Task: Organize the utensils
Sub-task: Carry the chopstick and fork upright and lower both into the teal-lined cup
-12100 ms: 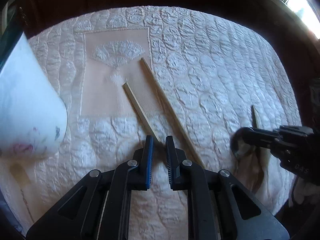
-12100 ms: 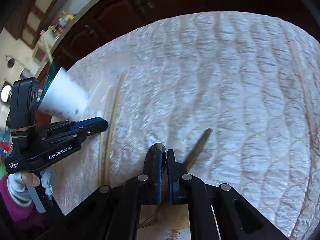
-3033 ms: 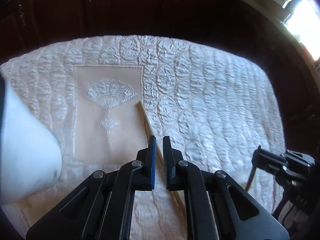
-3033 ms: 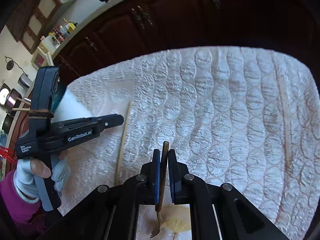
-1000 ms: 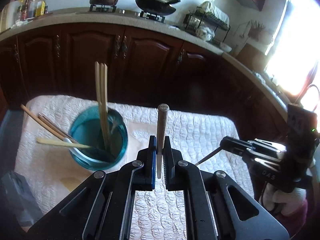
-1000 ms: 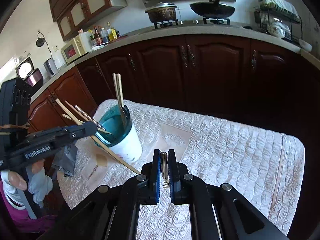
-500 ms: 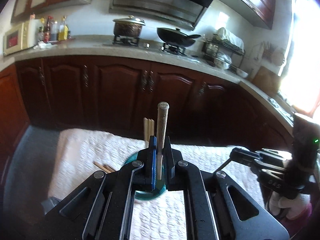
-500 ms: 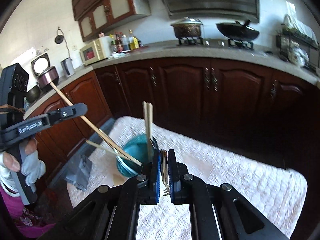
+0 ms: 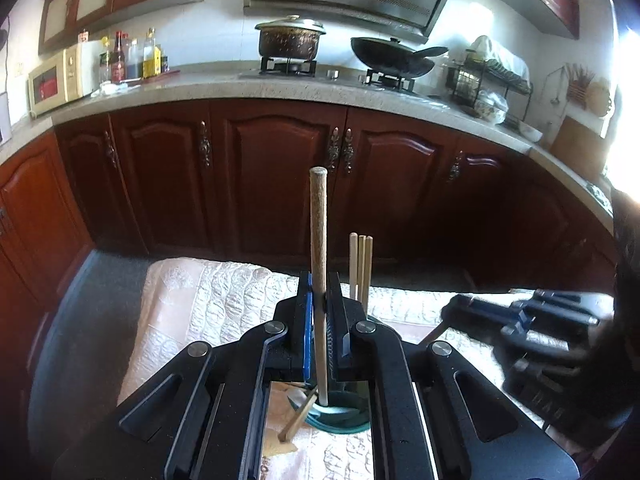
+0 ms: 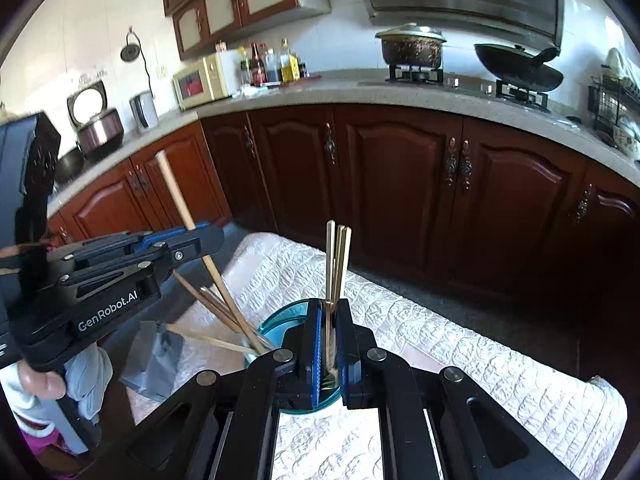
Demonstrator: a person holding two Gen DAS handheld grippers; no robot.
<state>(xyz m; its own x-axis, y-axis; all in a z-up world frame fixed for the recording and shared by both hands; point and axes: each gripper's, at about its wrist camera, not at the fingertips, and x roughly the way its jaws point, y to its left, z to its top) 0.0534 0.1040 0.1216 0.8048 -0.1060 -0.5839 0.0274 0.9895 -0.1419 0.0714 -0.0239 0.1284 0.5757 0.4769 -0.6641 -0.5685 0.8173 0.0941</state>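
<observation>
My left gripper (image 9: 319, 312) is shut on a wooden chopstick (image 9: 318, 240) that stands upright, its lower end inside the teal cup (image 9: 340, 416) below. In the right wrist view the left gripper (image 10: 196, 240) holds that chopstick (image 10: 176, 192) slanting into the cup (image 10: 280, 328). My right gripper (image 10: 329, 340) is shut on a thin fork (image 10: 329, 360), right above the cup's rim. Several chopsticks (image 10: 338, 260) stand in the cup. The right gripper (image 9: 520, 320) shows blurred at the right of the left wrist view.
The cup stands on a white quilted cloth (image 10: 460, 360) over a table. Dark wooden kitchen cabinets (image 10: 400, 184) and a counter with pots stand behind. A grey plastic bag (image 10: 154, 360) lies at the table's left edge.
Both grippers have come closer over the cup. The chopstick's lower end has gone down into the cup, and the fork has moved to the cup's rim.
</observation>
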